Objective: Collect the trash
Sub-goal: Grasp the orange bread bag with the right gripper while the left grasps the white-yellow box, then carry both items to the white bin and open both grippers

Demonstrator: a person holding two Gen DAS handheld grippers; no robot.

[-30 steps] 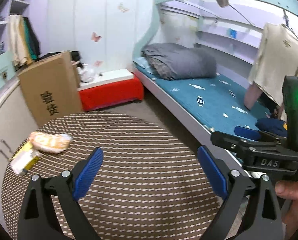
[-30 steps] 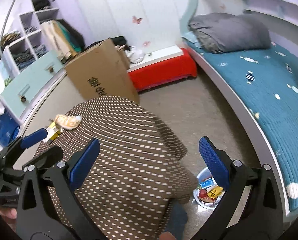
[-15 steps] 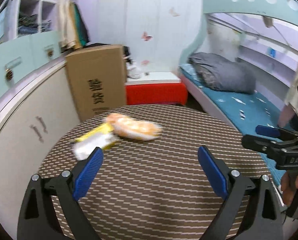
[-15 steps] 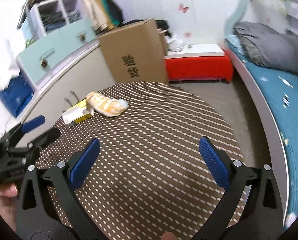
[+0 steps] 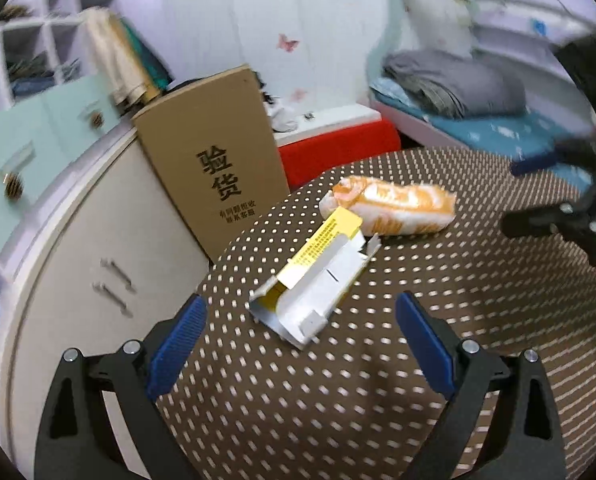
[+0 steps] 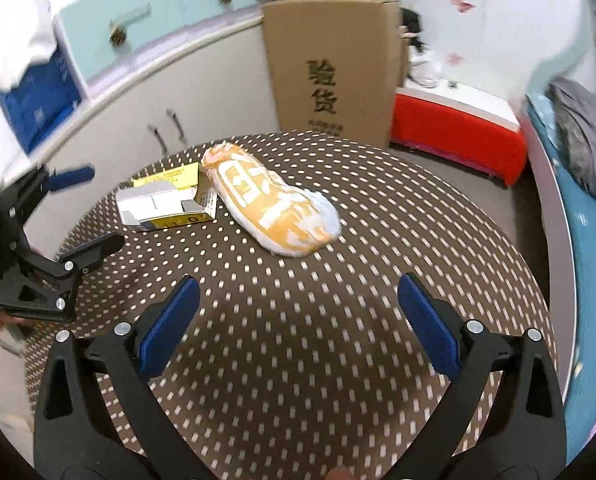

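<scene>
Trash lies on the round table (image 5: 338,420), which is covered in a brown dotted cloth: a flattened yellow-and-white carton (image 5: 318,276) and an orange-and-white snack wrapper (image 5: 390,206), touching at one corner near the far left edge. A tall cardboard box (image 5: 213,168) stands on the floor just behind them.

Left gripper (image 5: 302,344) hovers just short of the carton, its jaws spread wide and holding nothing. Right gripper (image 6: 298,320) is likewise wide open and empty, aimed at the wrapper (image 6: 273,208) but farther back from it.

Both pieces look very light. The carton (image 6: 165,204) is thin card, torn open, stiff enough to pinch but likely to fold or slide on the cloth; its raised flap or long edge seems the best hold. The wrapper looks puffy, soft and probably slick, so pinching across its narrower middle should crumple it into a firm grip.
</scene>
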